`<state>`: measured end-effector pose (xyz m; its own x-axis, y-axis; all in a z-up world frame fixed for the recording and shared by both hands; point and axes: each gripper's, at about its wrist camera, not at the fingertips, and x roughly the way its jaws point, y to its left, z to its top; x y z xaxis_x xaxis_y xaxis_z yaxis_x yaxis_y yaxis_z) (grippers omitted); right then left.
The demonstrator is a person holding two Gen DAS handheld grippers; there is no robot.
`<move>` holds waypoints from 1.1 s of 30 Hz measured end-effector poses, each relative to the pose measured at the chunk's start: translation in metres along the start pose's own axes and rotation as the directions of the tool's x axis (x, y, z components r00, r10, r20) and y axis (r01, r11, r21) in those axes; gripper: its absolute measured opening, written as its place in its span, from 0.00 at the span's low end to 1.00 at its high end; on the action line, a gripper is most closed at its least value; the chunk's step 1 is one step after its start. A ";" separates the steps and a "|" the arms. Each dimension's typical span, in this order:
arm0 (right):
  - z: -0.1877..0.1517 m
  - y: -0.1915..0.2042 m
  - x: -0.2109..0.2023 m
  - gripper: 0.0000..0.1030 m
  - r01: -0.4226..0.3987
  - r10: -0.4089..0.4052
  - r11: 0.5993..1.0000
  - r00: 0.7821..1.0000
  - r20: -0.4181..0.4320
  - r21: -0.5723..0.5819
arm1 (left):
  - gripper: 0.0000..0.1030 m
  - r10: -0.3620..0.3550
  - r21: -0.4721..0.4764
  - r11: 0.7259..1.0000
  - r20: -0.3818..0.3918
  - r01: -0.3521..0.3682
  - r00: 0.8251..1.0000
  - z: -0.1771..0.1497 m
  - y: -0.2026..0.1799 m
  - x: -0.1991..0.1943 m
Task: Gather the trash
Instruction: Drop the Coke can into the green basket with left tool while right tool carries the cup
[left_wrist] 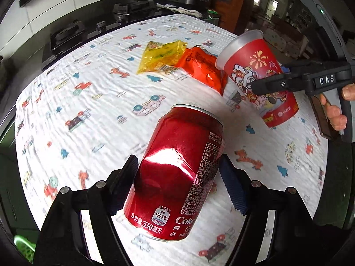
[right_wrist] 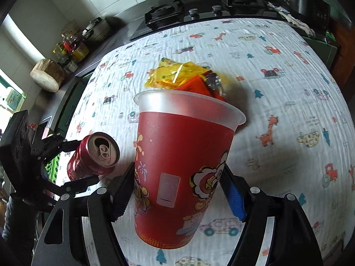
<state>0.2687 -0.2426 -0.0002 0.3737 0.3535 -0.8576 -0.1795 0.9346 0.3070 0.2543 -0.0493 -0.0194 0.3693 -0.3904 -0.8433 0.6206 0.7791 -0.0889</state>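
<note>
My left gripper [left_wrist: 177, 186] is shut on a dented red cola can [left_wrist: 179, 173], its pads pressing both sides, and holds it tilted above the printed tablecloth [left_wrist: 88, 115]. The right wrist view shows that can [right_wrist: 95, 155] from its opened top, in the left gripper [right_wrist: 75, 164]. My right gripper [right_wrist: 177, 190] is shut on a red paper cup [right_wrist: 177, 155] with a frosted rim, also held off the cloth. The same cup [left_wrist: 259, 77] appears in the left wrist view, tilted in the right gripper [left_wrist: 275, 77]. A yellow wrapper [left_wrist: 162, 55] and an orange wrapper [left_wrist: 202, 66] lie together on the cloth beyond.
A gas stove [right_wrist: 166, 13] lines the far edge of the table. A green basket [right_wrist: 53, 166] sits below the table's left side. Bottles [right_wrist: 73, 48] and a round chopping block [right_wrist: 46, 75] stand on the counter at left. A person's fingers [left_wrist: 337, 113] grip the right handle.
</note>
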 end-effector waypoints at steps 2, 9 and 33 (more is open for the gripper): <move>-0.001 0.020 0.005 0.68 -0.020 0.020 0.999 1.000 -0.009 -0.034 | 0.71 0.011 -0.041 0.999 0.022 -0.010 1.000 -0.011 0.011 -0.015; -0.002 0.099 0.021 0.68 -0.098 0.092 0.982 0.995 -0.043 -0.163 | 0.71 0.114 -0.206 0.974 0.091 -0.094 0.989 -0.062 0.061 -0.077; 0.001 0.364 0.117 0.68 -0.366 0.287 0.816 0.928 -0.236 -0.447 | 0.71 0.384 -0.746 0.571 -0.127 -0.344 0.914 -0.288 0.258 -0.159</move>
<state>0.2481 0.1385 0.0118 0.0807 0.5873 -0.8053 -0.6898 0.6161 0.3802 0.1564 0.3553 -0.0606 0.4880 0.0047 -0.8728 -0.2885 0.9446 -0.1562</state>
